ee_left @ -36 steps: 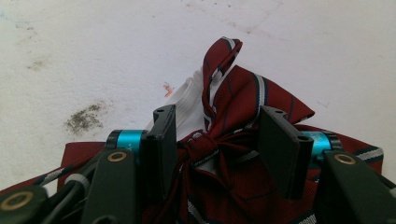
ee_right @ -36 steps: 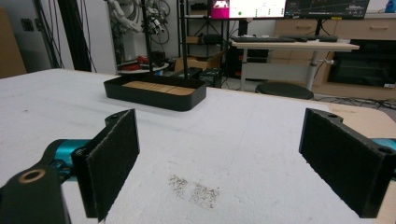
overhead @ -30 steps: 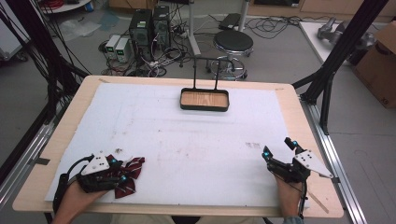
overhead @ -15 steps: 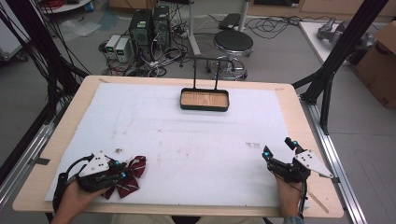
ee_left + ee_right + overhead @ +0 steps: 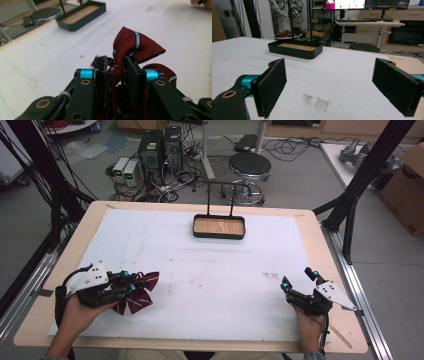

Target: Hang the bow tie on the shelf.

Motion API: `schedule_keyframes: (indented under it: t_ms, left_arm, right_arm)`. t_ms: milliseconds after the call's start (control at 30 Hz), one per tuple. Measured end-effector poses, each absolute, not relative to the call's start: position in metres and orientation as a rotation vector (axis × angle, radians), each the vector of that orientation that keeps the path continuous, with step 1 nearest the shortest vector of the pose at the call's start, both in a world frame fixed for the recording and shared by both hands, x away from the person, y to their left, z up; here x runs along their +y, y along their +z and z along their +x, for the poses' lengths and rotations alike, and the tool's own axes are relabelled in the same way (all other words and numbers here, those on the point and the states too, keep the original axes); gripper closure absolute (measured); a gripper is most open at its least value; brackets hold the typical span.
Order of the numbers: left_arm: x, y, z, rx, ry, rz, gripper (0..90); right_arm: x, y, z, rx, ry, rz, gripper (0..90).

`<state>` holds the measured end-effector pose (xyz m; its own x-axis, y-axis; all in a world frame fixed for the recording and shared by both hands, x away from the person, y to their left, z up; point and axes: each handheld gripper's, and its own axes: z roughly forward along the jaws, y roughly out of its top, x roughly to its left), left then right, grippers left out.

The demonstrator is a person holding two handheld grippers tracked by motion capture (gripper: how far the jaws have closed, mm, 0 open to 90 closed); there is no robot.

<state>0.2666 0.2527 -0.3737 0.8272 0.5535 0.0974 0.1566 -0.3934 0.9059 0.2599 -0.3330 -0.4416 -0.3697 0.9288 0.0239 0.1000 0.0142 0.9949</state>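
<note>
White table (image 5: 210, 285): left gripper (image 5: 131, 286) clamps the bow tie (image 5: 142, 295) near its left front corner; right gripper (image 5: 296, 284) gapes empty.

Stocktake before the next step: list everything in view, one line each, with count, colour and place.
bow tie: 1, dark red with pale stripes, near left of the table, knot clamped in the left tool
tray: 1, black with a wooden floor and a thin stand, far middle of the table
table cover: 1, white, over the wooden table
stool: 1, black, floor beyond the table
computer towers: 2, black, floor at far left
cardboard box: 1, brown, far right
left tool: 1, black, shut on the bow tie
right tool: 1, black, open, near right
</note>
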Motion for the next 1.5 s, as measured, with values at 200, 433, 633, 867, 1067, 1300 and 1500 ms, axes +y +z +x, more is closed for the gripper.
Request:
schedule_keyframes:
  t_ms: [200, 433, 633, 867, 1067, 1300, 1500]
  left_arm:
    - [0.234, -0.350, 0.290, 0.472, 0.429, 1.956, 71.4]
    - [0.195, -0.321, 0.321, 0.380, 0.408, 1.946, 71.4]
    - [0.170, -0.306, 0.345, 0.343, 0.391, 1.949, 71.4]
    - [0.151, -0.292, 0.378, 0.335, 0.373, 1.956, 71.3]
    - [0.144, -0.281, 0.408, 0.364, 0.379, 1.944, 71.4]
    - [0.134, -0.278, 0.438, 0.392, 0.390, 1.965, 71.3]
    - [0.122, -0.277, 0.453, 0.365, 0.410, 1.967, 71.3]
  right_arm:
    - [-0.333, -0.442, 0.260, 1.563, 1.443, 1.082, 11.3]
    - [-0.333, -0.442, 0.260, 1.565, 1.448, 1.081, 11.3]
    - [-0.333, -0.442, 0.260, 1.565, 1.452, 1.087, 11.2]
    - [-0.334, -0.442, 0.260, 1.564, 1.455, 1.083, 11.3]
    - [-0.334, -0.442, 0.261, 1.566, 1.453, 1.084, 11.3]
    - [-0.334, -0.442, 0.261, 1.565, 1.457, 1.084, 11.3]
    - [-0.334, -0.442, 0.261, 1.566, 1.459, 1.089, 11.3]
